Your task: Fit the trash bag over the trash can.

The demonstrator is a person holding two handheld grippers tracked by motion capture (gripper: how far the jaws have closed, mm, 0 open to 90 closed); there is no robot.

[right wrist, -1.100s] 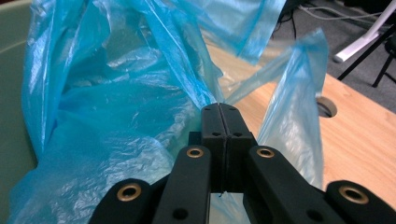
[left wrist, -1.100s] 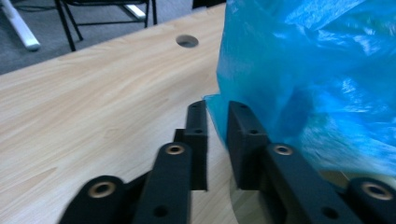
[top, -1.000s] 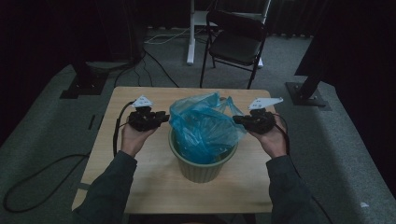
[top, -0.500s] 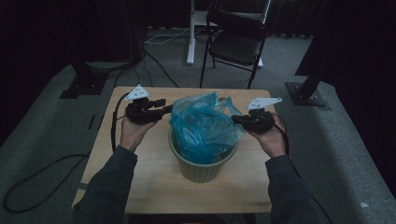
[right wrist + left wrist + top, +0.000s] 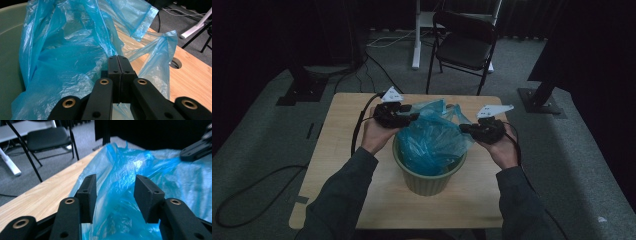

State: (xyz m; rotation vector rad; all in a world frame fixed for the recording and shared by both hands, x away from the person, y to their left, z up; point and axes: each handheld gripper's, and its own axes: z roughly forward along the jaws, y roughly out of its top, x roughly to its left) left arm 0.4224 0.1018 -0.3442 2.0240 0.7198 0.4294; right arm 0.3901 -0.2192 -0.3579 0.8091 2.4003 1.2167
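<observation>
The right gripper (image 5: 117, 62) had its fingers pressed tight together on a thin bit of the blue bag (image 5: 432, 137), at the bag's right edge. The left gripper (image 5: 116, 195) had just been opening, and its fingers (image 5: 87, 192) stood spread with loose bag plastic between them but not pinched. The bag sat in the green bin (image 5: 427, 180) in the middle of the counter (image 5: 337, 150), so the bag's free left edge lay right in front of the left fingers, the nearer ones.

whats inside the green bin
A crumpled blue plastic bag sits in the green bin, its top standing above the rim. Whatever lies beneath the bag is covered.
</observation>
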